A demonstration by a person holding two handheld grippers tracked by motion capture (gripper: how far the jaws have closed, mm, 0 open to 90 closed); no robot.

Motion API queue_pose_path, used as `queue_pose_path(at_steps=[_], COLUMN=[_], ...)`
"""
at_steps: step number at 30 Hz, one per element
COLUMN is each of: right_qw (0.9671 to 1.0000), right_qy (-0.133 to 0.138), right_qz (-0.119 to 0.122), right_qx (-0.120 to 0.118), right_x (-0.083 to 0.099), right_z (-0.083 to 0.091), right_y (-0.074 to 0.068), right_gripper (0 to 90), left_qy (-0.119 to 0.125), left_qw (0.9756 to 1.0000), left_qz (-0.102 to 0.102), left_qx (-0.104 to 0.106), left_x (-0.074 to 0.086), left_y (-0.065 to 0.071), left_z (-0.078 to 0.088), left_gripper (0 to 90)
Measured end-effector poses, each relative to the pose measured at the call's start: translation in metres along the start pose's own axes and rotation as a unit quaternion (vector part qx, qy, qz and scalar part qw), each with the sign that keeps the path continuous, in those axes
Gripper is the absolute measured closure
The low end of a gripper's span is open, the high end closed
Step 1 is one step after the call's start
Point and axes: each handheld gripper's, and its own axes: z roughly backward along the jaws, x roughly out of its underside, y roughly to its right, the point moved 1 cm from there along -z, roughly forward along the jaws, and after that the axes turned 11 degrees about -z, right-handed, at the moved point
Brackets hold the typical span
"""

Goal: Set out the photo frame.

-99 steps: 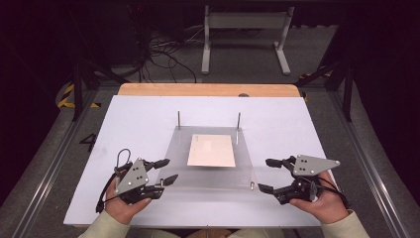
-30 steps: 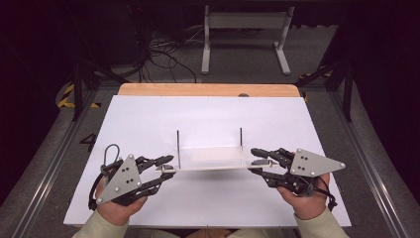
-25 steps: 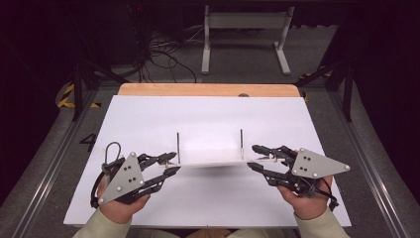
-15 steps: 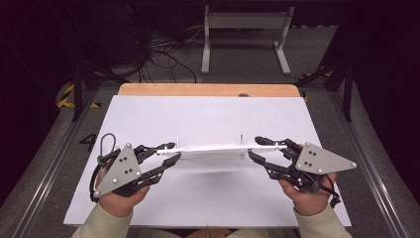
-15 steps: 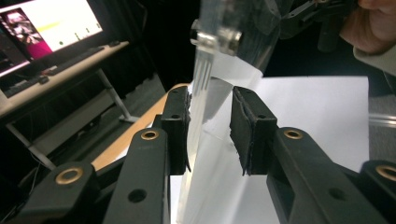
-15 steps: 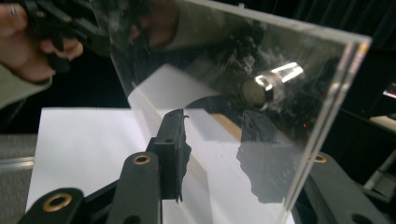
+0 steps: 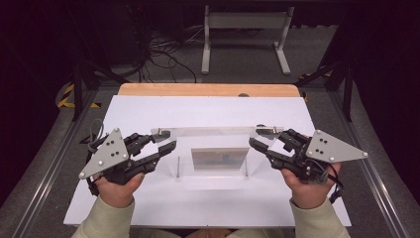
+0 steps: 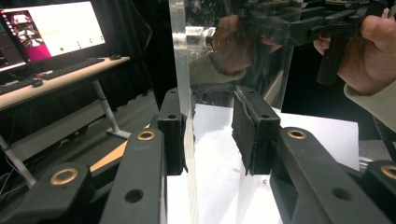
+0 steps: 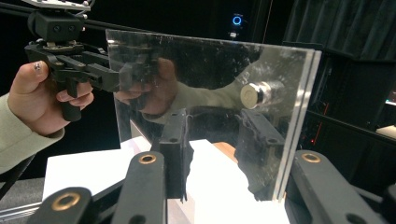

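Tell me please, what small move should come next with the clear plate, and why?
Probably carry the clear plate to the bare far table. It hangs between the left tool and right tool, above the pins and card. The left jaws have just opened slightly, the right closed, plate between each.

Clear acrylic panel [image 7: 213, 133], black tongs [image 7: 161, 146] with grey plates, white table [image 7: 208, 106]
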Motion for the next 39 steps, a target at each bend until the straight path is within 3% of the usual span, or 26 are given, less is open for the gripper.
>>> queue_pose_path(at_steps=[6, 8, 11, 14, 16, 21, 33, 39], right_qw=[1.0000, 0.9999, 0.9996, 0.9992, 0.9981, 0.9963, 0.9923, 0.9916], right_qy=[0.001, 0.009, 0.022, 0.028, 0.031, 0.026, 0.013, 0.005], right_qz=[-0.005, -0.010, -0.013, -0.030, -0.053, -0.082, -0.122, -0.128], right_qx=[0.007, 0.007, 0.007, 0.001, -0.003, 0.002, 0.013, 0.021], right_x=[0.000, 0.002, 0.006, 0.009, 0.013, 0.023, 0.041, 0.046], right_z=[-0.002, -0.005, -0.010, -0.012, -0.014, -0.019, -0.027, -0.028], right_y=[0.001, 0.002, 0.005, 0.010, 0.017, 0.031, 0.049, 0.054], right_gripper=[61.3, 61.1, 60.0, 58.0, 55.1, 50.0, 47.7, 46.4], left_qy=[0.007, 0.009, 0.022, 0.018, 0.020, 0.021, 0.001, -0.001], left_qw=[0.9998, 0.9996, 0.9993, 0.9994, 0.9992, 0.9983, 0.9974, 0.9956], left_qz=[0.018, 0.023, 0.025, 0.020, 0.029, 0.051, 0.071, 0.094], left_qx=[-0.001, -0.014, -0.016, -0.022, -0.018, -0.015, -0.016, -0.005], left_x=[0.004, 0.007, 0.012, 0.013, 0.015, 0.024, 0.043, 0.053], left_y=[-0.006, -0.008, -0.010, -0.011, -0.012, -0.016, -0.024, -0.029], left_z=[-0.005, -0.007, -0.009, -0.011, -0.012, -0.016, -0.025, -0.027], left_gripper=[63.9, 61.5, 60.9, 59.4, 53.6, 47.6, 45.0, 46.1])
